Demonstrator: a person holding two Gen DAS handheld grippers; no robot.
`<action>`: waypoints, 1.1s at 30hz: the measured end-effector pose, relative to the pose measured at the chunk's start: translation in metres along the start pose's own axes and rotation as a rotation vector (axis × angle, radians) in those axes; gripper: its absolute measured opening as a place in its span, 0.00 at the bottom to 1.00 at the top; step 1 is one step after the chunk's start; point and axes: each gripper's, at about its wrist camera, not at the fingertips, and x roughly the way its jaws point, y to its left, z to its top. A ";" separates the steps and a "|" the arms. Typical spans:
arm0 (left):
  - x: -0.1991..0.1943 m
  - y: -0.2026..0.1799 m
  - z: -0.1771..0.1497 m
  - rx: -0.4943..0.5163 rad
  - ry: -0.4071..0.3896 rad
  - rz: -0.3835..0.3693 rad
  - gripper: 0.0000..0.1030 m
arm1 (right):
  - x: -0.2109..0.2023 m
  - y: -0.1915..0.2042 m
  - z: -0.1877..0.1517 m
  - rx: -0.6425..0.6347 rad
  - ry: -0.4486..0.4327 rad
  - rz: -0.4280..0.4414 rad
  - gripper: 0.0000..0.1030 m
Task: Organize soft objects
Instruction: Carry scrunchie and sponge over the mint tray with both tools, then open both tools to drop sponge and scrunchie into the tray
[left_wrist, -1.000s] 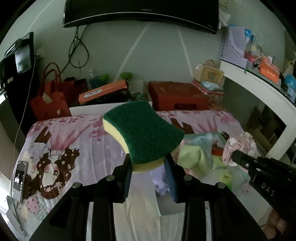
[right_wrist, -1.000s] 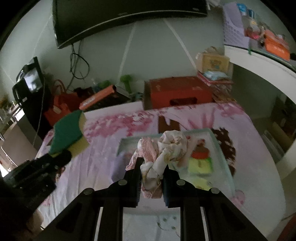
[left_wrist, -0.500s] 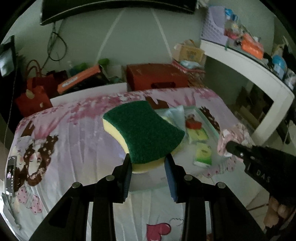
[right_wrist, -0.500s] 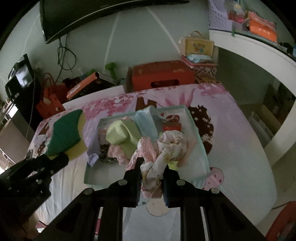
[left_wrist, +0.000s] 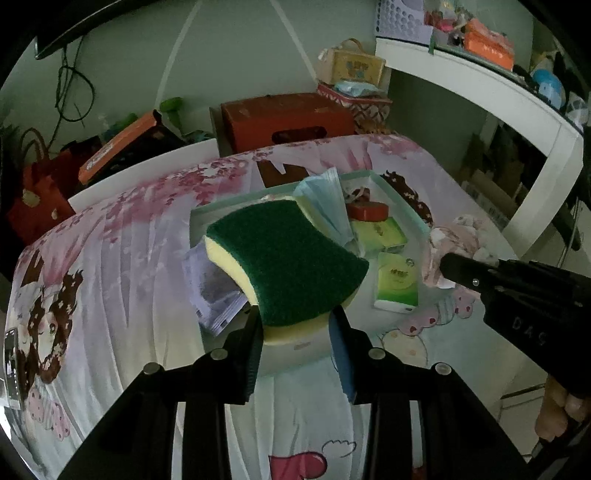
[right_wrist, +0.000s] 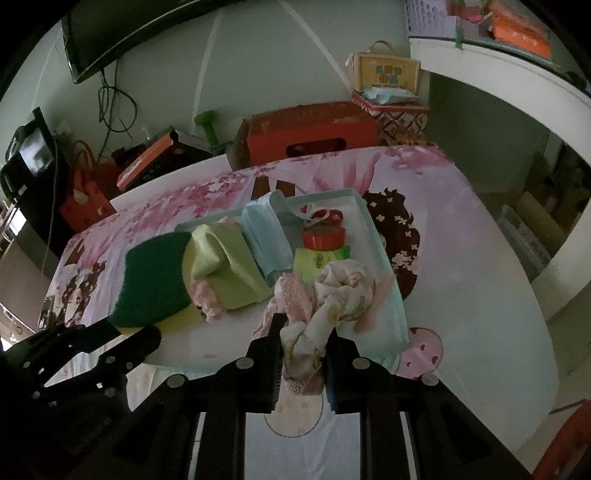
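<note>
My left gripper is shut on a green-and-yellow sponge, held above the near left part of a pale tray on the bed. My right gripper is shut on a crumpled pink floral cloth over the tray's near right part. In the tray lie a light green cloth, a blue face mask, a red round tin and green tissue packs. The right gripper with its cloth shows at the right of the left wrist view; the sponge shows at the left of the right wrist view.
The bed has a pink cartoon sheet. Behind it stand a red box, an orange box and red bags. A white curved shelf with clutter runs along the right. A phone lies at the bed's left edge.
Both grippers have moved forward and down toward the tray, which now lies right under them. Each keeps its hold, the left on the sponge and the right on the cloth.
</note>
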 end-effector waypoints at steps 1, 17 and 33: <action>0.003 -0.001 0.001 0.005 0.005 0.001 0.36 | 0.003 -0.001 0.000 0.001 0.003 0.003 0.19; 0.039 -0.019 0.013 0.085 0.039 0.002 0.37 | 0.036 -0.010 0.008 0.012 0.020 0.010 0.22; 0.042 -0.020 0.012 0.103 0.118 0.025 0.53 | 0.041 -0.007 0.006 -0.006 0.044 -0.010 0.26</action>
